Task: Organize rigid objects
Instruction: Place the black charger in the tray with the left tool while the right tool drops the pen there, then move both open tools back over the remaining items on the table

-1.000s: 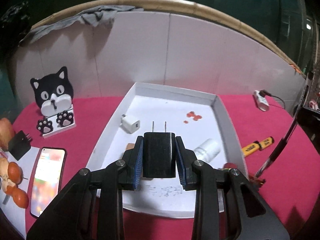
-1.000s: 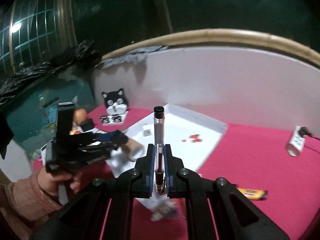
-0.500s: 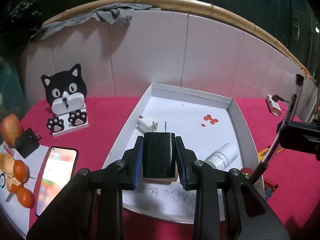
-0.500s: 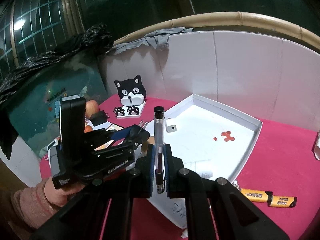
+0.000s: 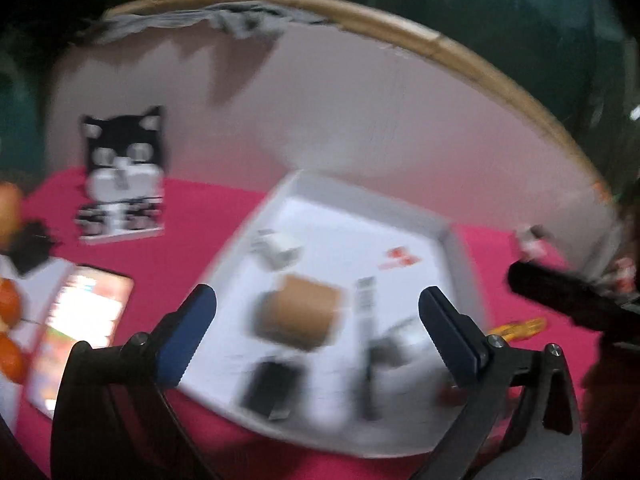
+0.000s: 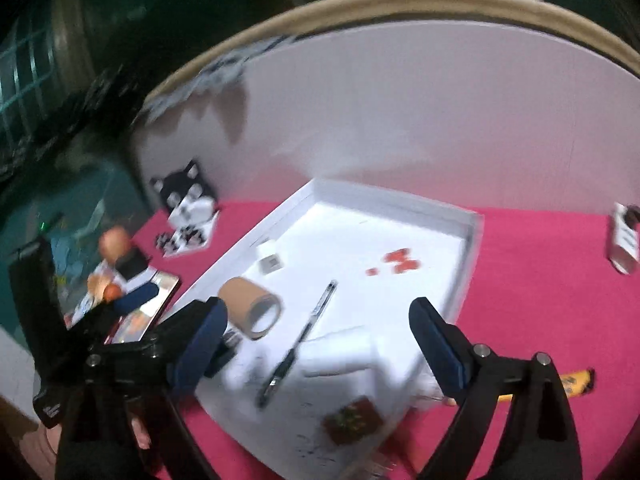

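Lying inside the white tray (image 6: 474, 236) walls, pen (image 6: 300, 338) and, seemingly, black charger (image 5: 272, 390) sit loose between just-spread left gripper (image 5: 316, 336) and right gripper (image 6: 320, 340) jaws.

We see the white tray (image 6: 466, 280) on the pink bench holding a black charger (image 5: 272, 390) lying flat near its front edge, a pen (image 6: 298, 340) lying diagonally mid-tray, a brown tape roll (image 6: 250, 306), and a small white plug (image 6: 270, 258) farther back.
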`<state>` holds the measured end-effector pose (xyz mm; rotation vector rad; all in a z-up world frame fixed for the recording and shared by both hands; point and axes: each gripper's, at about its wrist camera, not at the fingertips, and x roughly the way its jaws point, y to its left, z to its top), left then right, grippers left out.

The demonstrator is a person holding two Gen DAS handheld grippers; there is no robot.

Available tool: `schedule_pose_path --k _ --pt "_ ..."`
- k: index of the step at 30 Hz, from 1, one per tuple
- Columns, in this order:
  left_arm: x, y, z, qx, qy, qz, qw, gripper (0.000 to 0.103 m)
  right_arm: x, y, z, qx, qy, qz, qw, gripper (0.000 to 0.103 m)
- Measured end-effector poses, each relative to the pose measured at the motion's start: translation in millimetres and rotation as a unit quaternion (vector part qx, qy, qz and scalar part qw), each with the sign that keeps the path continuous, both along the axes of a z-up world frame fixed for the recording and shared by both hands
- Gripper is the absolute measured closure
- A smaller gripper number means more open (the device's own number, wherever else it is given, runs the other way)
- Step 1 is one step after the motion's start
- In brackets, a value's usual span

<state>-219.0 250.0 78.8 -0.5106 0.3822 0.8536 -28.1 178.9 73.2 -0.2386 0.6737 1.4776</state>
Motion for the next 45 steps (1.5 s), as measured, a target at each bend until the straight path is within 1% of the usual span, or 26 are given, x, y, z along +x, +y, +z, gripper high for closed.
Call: schedule_pose_path --k 2,4,7,10,12,14,16,20,22,24,26,27,28,29,30,31,33,35,36,37,38,40,41,42,43,45 --pt "11 -6 2 0.004 -0.039 -0.042 0.9983 0.001 14 -20 0 0.016 0.01 -0.025 1.0 0.008" --pt "33 -11 -3 0.018 -0.033 -0.07 0.9968 0.001 30 -42 -1 0.026 0.028 -0.052 0.998 0.0" --pt "66 -13 -18 0.027 0.021 -0.09 0.9954 0.001 53 -72 -5 0.029 0.056 -0.078 0.995 0.0" --pt "90 -10 -33 0.034 0.094 -0.102 0.9898 0.001 71 -99 -11 0.024 0.067 -0.104 0.992 0.0" --pt "95 -5 -33 0.039 0.114 -0.09 0.9886 0.001 81 -113 -14 0.02 0.073 -0.119 0.99 0.0" --pt "98 3 -36 0.031 0.131 -0.086 0.9872 0.001 92 -128 -18 0.02 0.083 -0.138 0.987 0.0" --pt "91 8 -35 0.029 0.128 -0.082 0.9879 0.001 100 -140 -20 0.022 0.091 -0.148 0.985 0.0" --pt "53 24 -31 0.024 0.103 -0.047 0.9933 0.001 103 -156 -22 0.029 0.088 -0.157 0.983 0.0" --pt "26 20 -17 0.046 0.084 -0.01 0.9954 0.001 104 -163 -23 0.038 0.083 -0.16 0.983 0.0" --pt "2 1 -2 0.068 0.063 -0.026 0.9953 0.001 104 -169 -24 0.049 0.084 -0.162 0.982 0.0" --pt "-8 -25 4 0.079 0.057 -0.081 0.992 0.001 105 -172 -28 0.055 0.085 -0.169 0.98 0.0" --pt "-7 -45 4 0.081 0.059 -0.131 0.9863 0.001 106 -173 -30 0.056 0.087 -0.171 0.98 0.0" --pt "-3 -69 2 0.082 0.064 -0.188 0.9766 0.001 106 -174 -33 0.055 0.089 -0.174 0.979 0.0" --pt "-1 -83 0 0.079 0.068 -0.224 0.9689 0.001 108 -173 -36 0.053 0.091 -0.177 0.978 0.0" --pt "8 -109 -8 0.065 0.074 -0.303 0.9477 0.001 109 -173 -39 0.049 0.095 -0.18 0.978 0.0" --pt "14 -122 -13 0.052 0.077 -0.346 0.9338 0.001 110 -173 -42 0.042 0.1 -0.183 0.977 0.0" --pt "32 -154 -33 0.011 0.092 -0.44 0.8932 0.001 112 -175 -47 0.034 0.105 -0.186 0.976 0.0" --pt "50 -172 -50 -0.001 0.121 -0.473 0.8726 0.001 112 -177 -51 0.026 0.104 -0.191 0.976 0.0" --pt "60 -179 -60 0.004 0.15 -0.478 0.8655 0.001 112 -178 -53 0.023 0.104 -0.194 0.975 0.0" --pt "71 -181 -69 -0.012 0.178 -0.486 0.8558 0.001 112 -179 -55 0.02 0.106 -0.197 0.974 0.0" --pt "75 -182 -71 -0.012 0.184 -0.486 0.8541 0.001 113 -180 -57 0.019 0.11 -0.199 0.974 0.0" --pt "81 -178 -71 -0.005 0.185 -0.481 0.8569 0.001 115 -181 -60 0.019 0.122 -0.2 0.972 0.0" --pt "86 -175 -73 -0.004 0.198 -0.472 0.8594 0.001 115 -181 -61 0.019 0.126 -0.201 0.971 0.0" --pt "91 -175 -74 0.013 0.214 -0.462 0.8604 0.001 116 -181 -61 0.019 0.129 -0.201 0.971 0.0" --pt "93 -176 -76 0.028 0.231 -0.457 0.8586 0.0 116 -181 -61 0.02 0.132 -0.2 0.971 0.0" --pt "94 -174 -78 0.029 0.23 -0.461 0.8564 0.0 115 -180 -59 0.021 0.131 -0.198 0.971 0.0"
